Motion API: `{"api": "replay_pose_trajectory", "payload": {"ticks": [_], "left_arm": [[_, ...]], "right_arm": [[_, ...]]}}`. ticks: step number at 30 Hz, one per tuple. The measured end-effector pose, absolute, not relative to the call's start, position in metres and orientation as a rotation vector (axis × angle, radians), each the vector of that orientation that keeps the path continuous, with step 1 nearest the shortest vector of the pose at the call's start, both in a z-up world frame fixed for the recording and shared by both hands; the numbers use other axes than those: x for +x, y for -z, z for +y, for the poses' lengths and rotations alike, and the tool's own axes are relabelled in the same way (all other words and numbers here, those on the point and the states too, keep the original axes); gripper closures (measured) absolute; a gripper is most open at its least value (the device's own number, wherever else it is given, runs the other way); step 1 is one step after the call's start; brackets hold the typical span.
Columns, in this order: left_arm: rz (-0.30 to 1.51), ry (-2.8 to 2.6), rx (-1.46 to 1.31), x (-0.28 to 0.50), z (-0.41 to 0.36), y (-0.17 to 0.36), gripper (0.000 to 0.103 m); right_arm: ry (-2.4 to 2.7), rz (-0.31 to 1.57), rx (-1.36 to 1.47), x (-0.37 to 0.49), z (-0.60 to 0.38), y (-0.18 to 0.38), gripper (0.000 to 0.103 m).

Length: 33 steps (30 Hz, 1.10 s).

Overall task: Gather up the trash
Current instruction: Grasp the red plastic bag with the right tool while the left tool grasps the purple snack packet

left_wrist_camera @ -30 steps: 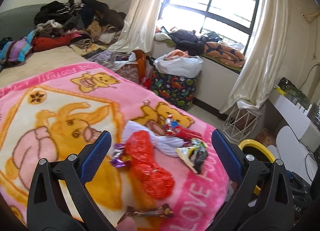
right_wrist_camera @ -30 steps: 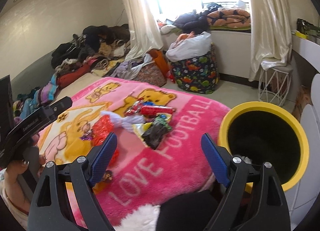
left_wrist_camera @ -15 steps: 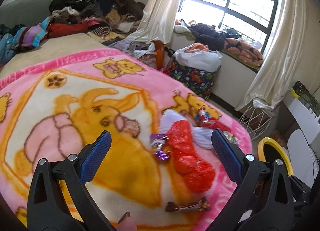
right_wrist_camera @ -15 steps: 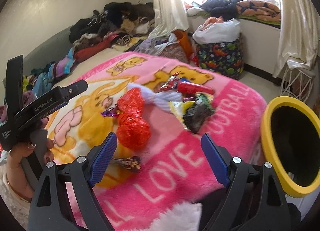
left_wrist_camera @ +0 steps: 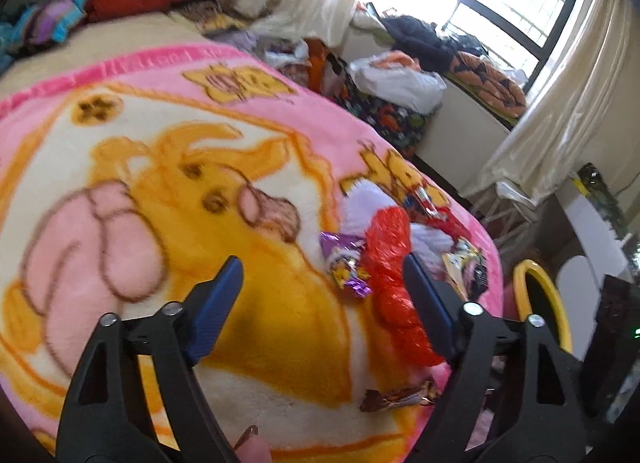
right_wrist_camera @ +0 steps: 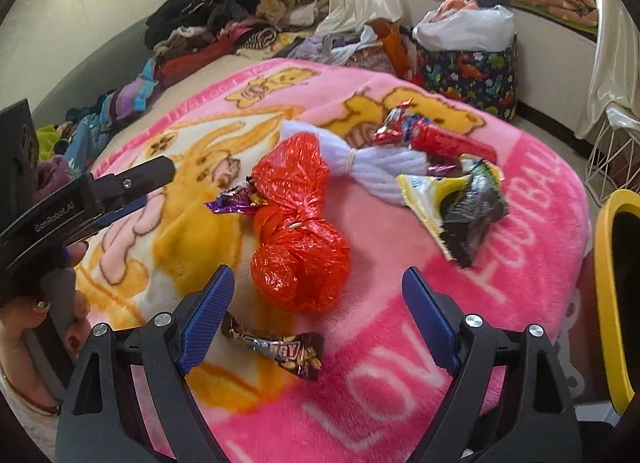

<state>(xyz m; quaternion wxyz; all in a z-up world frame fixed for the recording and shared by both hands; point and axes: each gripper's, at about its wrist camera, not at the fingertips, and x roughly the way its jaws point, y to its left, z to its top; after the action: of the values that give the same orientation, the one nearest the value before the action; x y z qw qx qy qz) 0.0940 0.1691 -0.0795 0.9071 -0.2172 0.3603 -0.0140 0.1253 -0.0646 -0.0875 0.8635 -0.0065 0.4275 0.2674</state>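
Note:
Trash lies on a pink cartoon blanket [right_wrist_camera: 400, 395]: a red plastic bag [right_wrist_camera: 300, 231], a brown candy wrapper [right_wrist_camera: 276, 349], a purple wrapper [right_wrist_camera: 234, 201], a yellow-black snack bag [right_wrist_camera: 460, 207], a red wrapper [right_wrist_camera: 440, 141] and a white yarn bundle [right_wrist_camera: 372, 163]. My right gripper [right_wrist_camera: 318, 321] is open and empty, just short of the red bag, above the brown wrapper. My left gripper [left_wrist_camera: 320, 297] is open and empty over the blanket, left of the red bag [left_wrist_camera: 394, 283] and purple wrapper [left_wrist_camera: 346, 263]. The left gripper also shows in the right wrist view [right_wrist_camera: 96, 195].
A yellow-rimmed black bin [right_wrist_camera: 618, 295] stands off the bed's right edge; it also shows in the left wrist view [left_wrist_camera: 548, 303]. Piled clothes [right_wrist_camera: 224, 31] line the far wall. A dinosaur-print hamper [right_wrist_camera: 472, 67] and a white wire stand [right_wrist_camera: 612, 155] stand under the window.
Both grippers have moved forward and lower toward the trash pile. The right one has swung left off the bin onto the red bag. Both stay open.

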Motion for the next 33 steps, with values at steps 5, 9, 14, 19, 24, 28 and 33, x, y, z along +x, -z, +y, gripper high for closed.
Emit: {"api": "replay_pose_trajectory", "payload": {"ticks": [5,9,14,19,24,28,33], "left_arm": [[0.796,0.087,-0.496,0.110,0.167,0.094,0.042],[0.847,0.115,-0.541,0.123,0.166,0.108,0.051],[0.881,0.126,-0.592,0.132,0.166,0.121,0.063],[0.885,0.141,-0.610,0.135,0.164,0.126,0.073],[0.888,0.139,-0.595,0.139,0.159,0.125,0.086],[0.873,0.128,-0.577,0.135,0.157,0.122,0.088],[0.840,0.118,-0.553,0.122,0.156,0.112,0.088]], "right_arm": [[-0.565,0.922,-0.027,0.134,-0.055,0.098,0.020],[-0.564,0.952,-0.025,0.142,-0.052,0.108,0.031],[-0.592,0.994,-0.018,0.146,-0.051,0.116,0.062],[-0.612,0.979,-0.007,0.142,-0.055,0.114,0.072],[-0.622,0.958,0.001,0.138,-0.057,0.110,0.078],[-0.633,0.941,0.008,0.136,-0.059,0.106,0.082],[-0.651,0.918,0.019,0.131,-0.064,0.099,0.084]]}}
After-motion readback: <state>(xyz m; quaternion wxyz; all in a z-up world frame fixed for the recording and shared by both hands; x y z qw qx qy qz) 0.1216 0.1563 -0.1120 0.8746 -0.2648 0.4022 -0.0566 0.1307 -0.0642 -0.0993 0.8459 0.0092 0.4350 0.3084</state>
